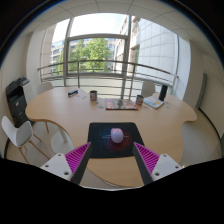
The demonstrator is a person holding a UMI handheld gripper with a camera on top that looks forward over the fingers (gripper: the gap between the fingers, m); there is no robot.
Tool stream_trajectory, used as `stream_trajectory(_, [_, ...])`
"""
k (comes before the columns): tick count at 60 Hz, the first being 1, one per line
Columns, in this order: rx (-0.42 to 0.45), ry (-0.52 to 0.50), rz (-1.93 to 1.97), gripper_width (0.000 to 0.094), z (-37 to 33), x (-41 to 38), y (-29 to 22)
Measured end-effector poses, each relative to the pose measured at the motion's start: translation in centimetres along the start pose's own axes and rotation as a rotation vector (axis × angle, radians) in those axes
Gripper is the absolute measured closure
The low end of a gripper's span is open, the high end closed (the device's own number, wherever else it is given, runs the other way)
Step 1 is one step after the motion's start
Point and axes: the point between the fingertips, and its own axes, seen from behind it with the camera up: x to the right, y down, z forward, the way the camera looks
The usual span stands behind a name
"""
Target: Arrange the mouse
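A small pale mouse [117,135] lies on a dark mouse mat [102,130] near the front edge of a rounded wooden table [70,110]. My gripper [112,160] is above the table's front edge, just short of the mat. Its two fingers with magenta pads [73,157] stand wide apart and hold nothing. The mouse and mat lie just ahead of the fingers, in line with the gap between them.
A dark cup [93,95], a book or tablet [122,103] and a laptop [153,101] sit at the table's far side. White chairs [20,133] stand to the left, a black printer [17,98] beyond them. Large windows with a railing are behind.
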Motion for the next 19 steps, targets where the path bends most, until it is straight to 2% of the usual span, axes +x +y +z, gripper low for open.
stream_trajectory(19, [0.018,0.004,-0.004,0.0092,-4.4,-1.3,0.9])
